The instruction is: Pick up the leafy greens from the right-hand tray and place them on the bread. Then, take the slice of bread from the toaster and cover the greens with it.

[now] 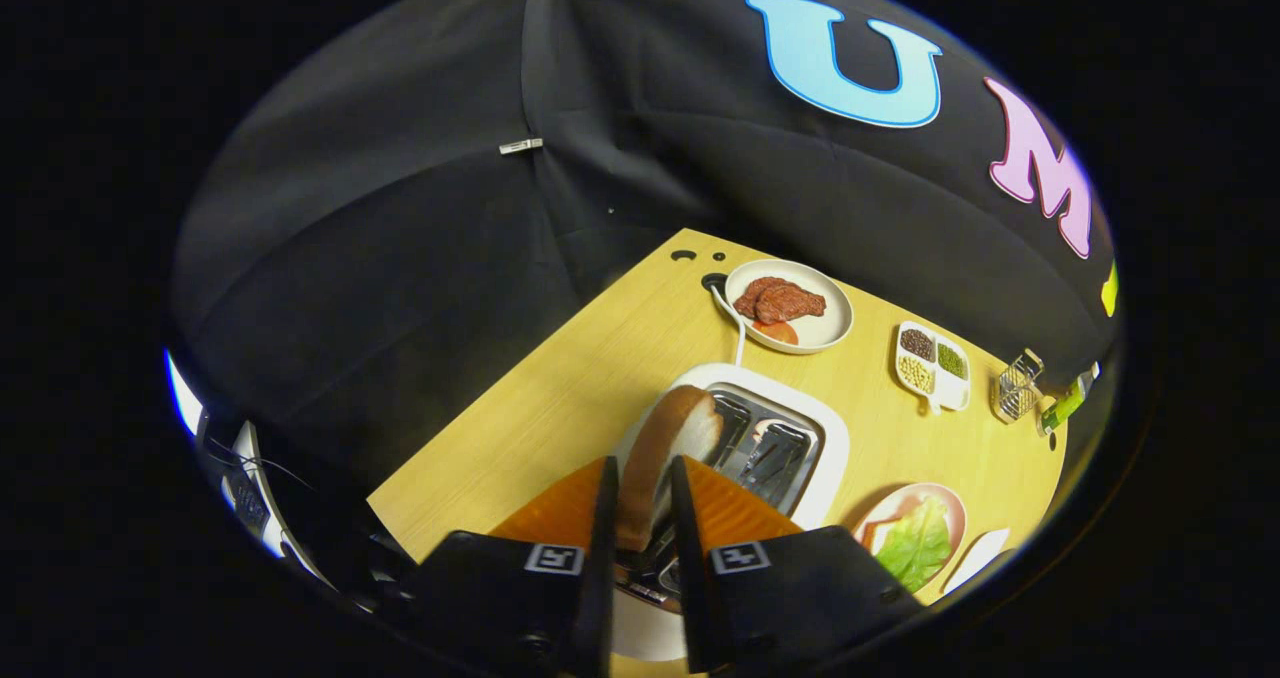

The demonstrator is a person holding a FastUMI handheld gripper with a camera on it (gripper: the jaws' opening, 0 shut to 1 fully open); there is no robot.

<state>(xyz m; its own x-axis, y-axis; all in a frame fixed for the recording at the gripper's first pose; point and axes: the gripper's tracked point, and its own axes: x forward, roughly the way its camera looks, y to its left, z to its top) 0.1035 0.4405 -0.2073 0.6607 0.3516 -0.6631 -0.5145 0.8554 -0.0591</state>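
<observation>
Black cloth wall (pixel 420 258) filled the upper frame, pinned by clips; a yellow wooden table (pixel 600 378) sat lower right.

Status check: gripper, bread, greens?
Gripper shut on bread slice, above the toaster. Leafy greens lying on the plate. Nothing between them.

Beyond my jaws: a plate of meat (pixel 788 305), a divided dish of grains (pixel 932 365) and a wire basket (pixel 1016 386) on the wooden worktop (pixel 560 398).

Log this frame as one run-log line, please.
phase: bread pickup | tool: shut on bread slice above toaster | leafy greens: already on plate
</observation>
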